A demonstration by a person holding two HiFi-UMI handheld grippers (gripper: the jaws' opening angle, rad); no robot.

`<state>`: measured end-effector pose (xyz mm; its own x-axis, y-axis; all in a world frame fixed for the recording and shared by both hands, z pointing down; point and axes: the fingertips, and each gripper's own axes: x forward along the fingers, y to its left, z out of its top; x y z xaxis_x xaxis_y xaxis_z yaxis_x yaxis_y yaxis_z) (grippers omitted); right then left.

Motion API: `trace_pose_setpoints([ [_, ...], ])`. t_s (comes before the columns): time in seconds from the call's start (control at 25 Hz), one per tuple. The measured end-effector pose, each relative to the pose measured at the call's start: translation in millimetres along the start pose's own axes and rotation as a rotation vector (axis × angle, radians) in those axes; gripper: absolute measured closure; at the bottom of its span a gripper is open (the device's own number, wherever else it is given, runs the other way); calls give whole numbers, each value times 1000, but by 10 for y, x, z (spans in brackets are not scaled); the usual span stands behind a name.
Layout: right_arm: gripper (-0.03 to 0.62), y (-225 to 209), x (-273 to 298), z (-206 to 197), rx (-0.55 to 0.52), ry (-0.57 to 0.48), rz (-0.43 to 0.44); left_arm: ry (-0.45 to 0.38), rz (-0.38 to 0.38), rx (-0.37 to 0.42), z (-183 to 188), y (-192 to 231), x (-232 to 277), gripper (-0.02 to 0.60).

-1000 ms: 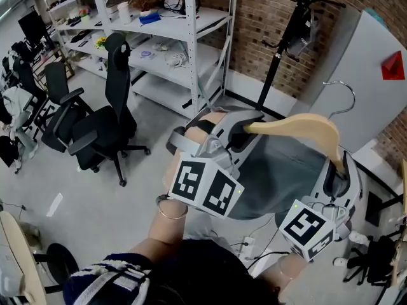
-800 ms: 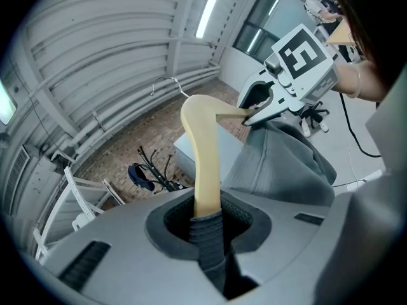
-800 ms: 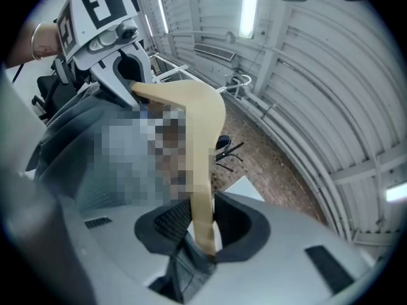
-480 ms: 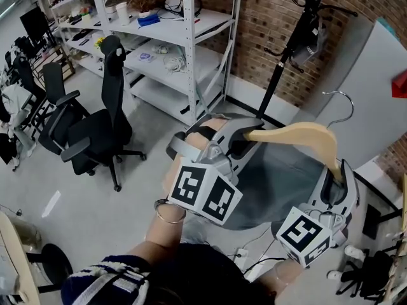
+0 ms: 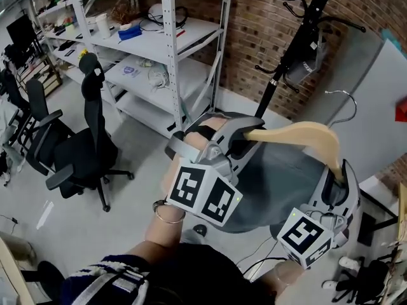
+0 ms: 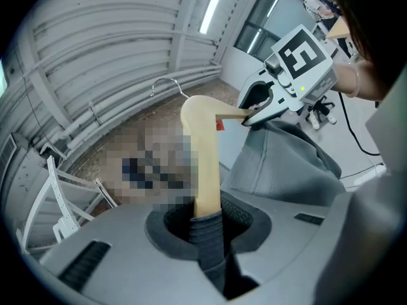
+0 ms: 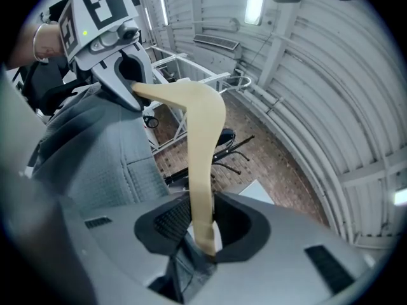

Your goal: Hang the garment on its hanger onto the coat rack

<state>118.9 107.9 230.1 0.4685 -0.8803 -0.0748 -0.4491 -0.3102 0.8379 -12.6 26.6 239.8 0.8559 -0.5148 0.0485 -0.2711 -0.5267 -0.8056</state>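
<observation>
A pale wooden hanger (image 5: 297, 134) with a metal hook (image 5: 344, 104) carries a grey garment (image 5: 280, 183) that droops between my two grippers. My left gripper (image 5: 247, 134) is shut on the hanger's left end, where ribbed grey cloth (image 6: 208, 234) is pinched along with the wood (image 6: 205, 161). Shut on the other end of the hanger (image 7: 201, 151) is my right gripper (image 5: 337, 175). The black coat rack (image 5: 297, 33) stands beyond the hanger, against the brick wall. Each gripper view shows the opposite gripper, the right one (image 6: 262, 104) and the left one (image 7: 130, 81), at the hanger's far end.
White metal shelving (image 5: 166, 49) with small items stands at the left back. Black office chairs (image 5: 82, 151) sit on the grey floor at the left. A grey panel (image 5: 375, 107) leans at the right, and cables lie on the floor (image 5: 254, 259) below the garment.
The head view has swung: shelving and chairs slid left and the coat rack sits more centrally above the hanger. Both grippers keep the same hold on the hanger.
</observation>
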Motion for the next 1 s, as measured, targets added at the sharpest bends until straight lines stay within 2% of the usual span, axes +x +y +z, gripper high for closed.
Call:
trace_pose_setpoints([
  [0.2, 488, 7, 462, 48, 3, 15, -24, -32, 5, 10, -187, 233, 390, 523],
  [0.56, 488, 75, 1321, -106, 19, 31, -22, -38, 2, 1, -519, 420, 1204, 523],
  [1.0, 488, -80, 2489, -299, 49, -44, -13, -7, 39, 17, -708, 780, 2270, 523],
])
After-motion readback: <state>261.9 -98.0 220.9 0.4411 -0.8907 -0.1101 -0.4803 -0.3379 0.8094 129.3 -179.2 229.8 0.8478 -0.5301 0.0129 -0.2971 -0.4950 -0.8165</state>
